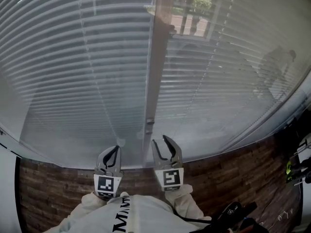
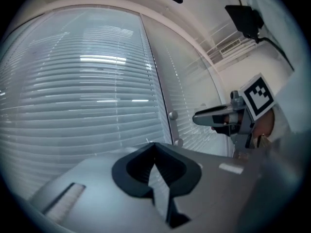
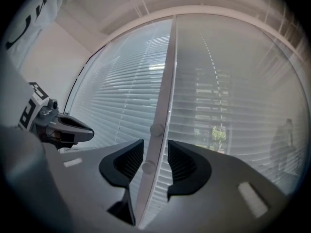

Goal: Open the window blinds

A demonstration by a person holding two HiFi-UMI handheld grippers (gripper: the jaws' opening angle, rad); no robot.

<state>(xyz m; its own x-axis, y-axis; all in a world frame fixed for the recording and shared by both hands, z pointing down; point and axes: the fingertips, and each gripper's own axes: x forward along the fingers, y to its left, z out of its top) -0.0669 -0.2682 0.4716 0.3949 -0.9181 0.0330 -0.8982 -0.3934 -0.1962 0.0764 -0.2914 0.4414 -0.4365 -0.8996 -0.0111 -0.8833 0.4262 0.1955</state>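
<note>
Window blinds [image 1: 73,67] filled the head view from 9 through 12 to 3 o'clock, hanging in two panels, lowered, slats lying close. A pale upright frame post [image 1: 154,57] split them, running from 12 down toward 6 o'clock. Through the right-hand panel [image 1: 223,81], greenery and a building showed faintly at 1 o'clock.

Both tongs sat low in the head view, in front of the bottom edge of the blinds.

- Left gripper [image 1: 115,149]: at 7 o'clock from centre, just left of the post's foot. In its own view its jaws [image 2: 155,147] were pressed together with nothing between them. The left panel [image 2: 82,96] spread from 9 to 12 o'clock beyond the tips, apart from them.
- Right gripper [image 1: 160,139]: at 6 o'clock, just right of the post's foot, close beside the left one. In its own view the jaws [image 3: 155,147] stood apart, ungripped. The post [image 3: 167,72] ran up between them toward 12 o'clock, with two small round knobs [image 3: 156,128] on it. Could not tell whether the post lay inside the gap or beyond it; neither pad [image 3: 129,161] visibly touched it.

Each gripper showed in the other's view: the right one [image 2: 199,118] at 3 o'clock, the left one [image 3: 87,130] at 9 o'clock. Brown brick surface [image 1: 53,188] lay below the blinds at 8 o'clock.
</note>
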